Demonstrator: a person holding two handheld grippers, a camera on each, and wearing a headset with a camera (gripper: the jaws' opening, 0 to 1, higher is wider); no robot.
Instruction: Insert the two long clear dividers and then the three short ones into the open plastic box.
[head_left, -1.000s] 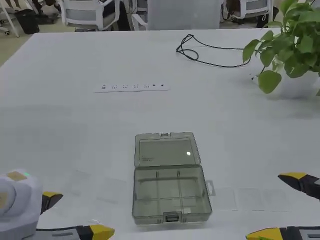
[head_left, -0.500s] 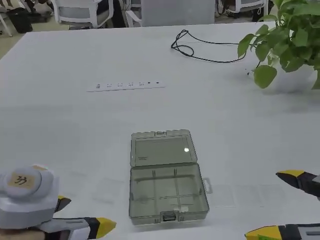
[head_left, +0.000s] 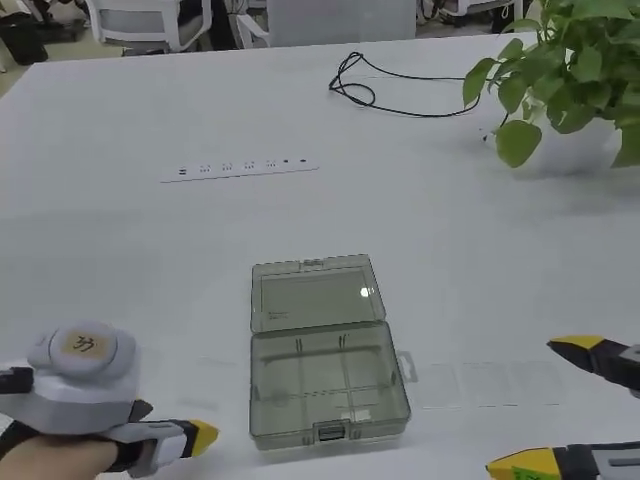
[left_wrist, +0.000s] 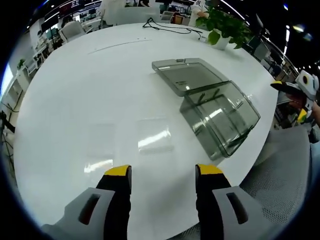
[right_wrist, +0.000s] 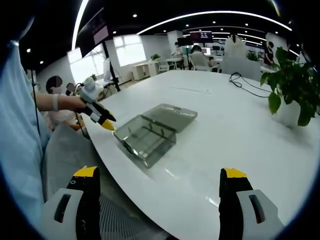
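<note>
Smoke-grey translucent plastic box (head_left: 328, 385), its hinged lid (head_left: 315, 290) laid flat open at the box's 12 o'clock, on the white tabletop (head_left: 120, 250) near the front edge. Faint lines cross its floor; whether they are slot ribs or seated pieces cannot be told. Loose clear dividers (left_wrist: 155, 135): two flat sheets side by side just ahead of the left gripper (left_wrist: 164, 171), at the box's 9 o'clock in the head view. A further row of panes (head_left: 487, 384) lies at its 3 o'clock, near the right gripper (right_wrist: 159, 173). All are nearly invisible save for glare and edge lines, and which are long and which short is uncertain. Handling, as judged: light, thin, stiff and slick; they lie flush, so they are hard to lift from above. Best taken by one edge, perhaps slid to overhang the tabletop rim, then carried upright by the top margin. Both grippers: jaws spread wide, holding nothing, apart from every piece.
</note>
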